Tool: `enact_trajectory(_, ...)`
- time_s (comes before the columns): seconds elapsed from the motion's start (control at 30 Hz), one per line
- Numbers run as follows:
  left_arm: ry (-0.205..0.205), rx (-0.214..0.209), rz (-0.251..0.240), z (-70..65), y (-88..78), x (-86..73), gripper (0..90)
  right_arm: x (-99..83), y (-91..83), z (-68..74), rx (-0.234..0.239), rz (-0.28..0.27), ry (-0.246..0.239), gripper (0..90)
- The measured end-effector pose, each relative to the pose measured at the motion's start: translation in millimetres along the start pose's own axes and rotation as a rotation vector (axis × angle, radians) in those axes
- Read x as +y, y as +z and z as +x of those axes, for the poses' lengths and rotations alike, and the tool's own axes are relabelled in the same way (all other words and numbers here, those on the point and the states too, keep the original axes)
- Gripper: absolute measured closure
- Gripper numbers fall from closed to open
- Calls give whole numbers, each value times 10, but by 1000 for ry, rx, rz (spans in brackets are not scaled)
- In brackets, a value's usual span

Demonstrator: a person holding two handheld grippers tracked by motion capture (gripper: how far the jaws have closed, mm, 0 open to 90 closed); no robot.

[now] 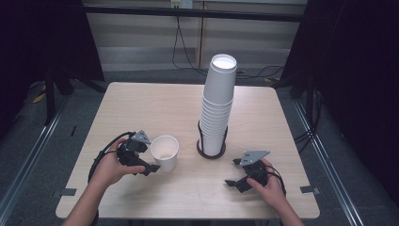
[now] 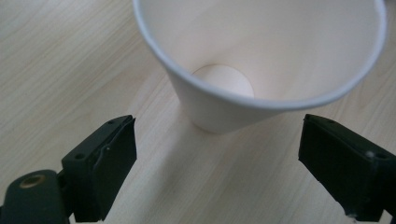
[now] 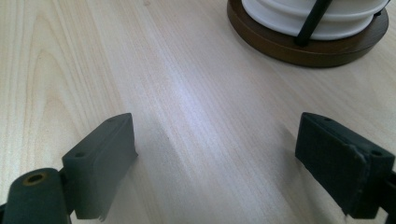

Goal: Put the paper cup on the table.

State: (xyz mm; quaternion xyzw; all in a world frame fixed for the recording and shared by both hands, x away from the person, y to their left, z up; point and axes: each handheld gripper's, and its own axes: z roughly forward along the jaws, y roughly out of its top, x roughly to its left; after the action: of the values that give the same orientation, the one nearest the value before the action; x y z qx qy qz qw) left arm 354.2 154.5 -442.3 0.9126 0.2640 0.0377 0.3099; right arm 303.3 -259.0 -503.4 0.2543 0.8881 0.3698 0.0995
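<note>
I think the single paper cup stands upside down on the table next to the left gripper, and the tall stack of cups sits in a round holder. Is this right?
Not quite. The single cup stands upright, mouth up: the left gripper view looks into its open mouth down to the bottom. The rest holds: it is next to the left gripper, and the stack sits in a round holder.

Cup [image 2: 261, 56] rim cut by top edge; stack [image 3: 317, 14] cropped.
</note>
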Motion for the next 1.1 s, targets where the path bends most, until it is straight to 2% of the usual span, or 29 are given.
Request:
enact_trajectory(0.13,-23,-12,-30,26,17,-98,115,0,1,-1,1,-1,-1,116)
enact_trajectory(0.23,-22,-12,-24,43,32,-178,115,0,1,-2,1,-1,0,117)
enact_trajectory(0.4,-40,8,-34,73,48,-298,117,0,1,-1,1,-1,-1,117)
enact_trajectory(0.53,-29,34,-41,94,65,-395,123,0,1,-2,0,-2,-2,117)
enact_trajectory(0.7,-47,37,-55,115,91,-520,143,0,1,-2,0,-2,-2,117)
enact_trajectory(0.77,-56,53,-53,126,105,-572,144,0,1,-2,0,-2,-1,117)
enact_trajectory(0.93,-48,78,-46,142,129,-699,149,0,0,-1,0,0,1,117)
enact_trajectory(1.1,-54,95,-59,155,157,-779,149,0,0,-1,1,0,1,116)
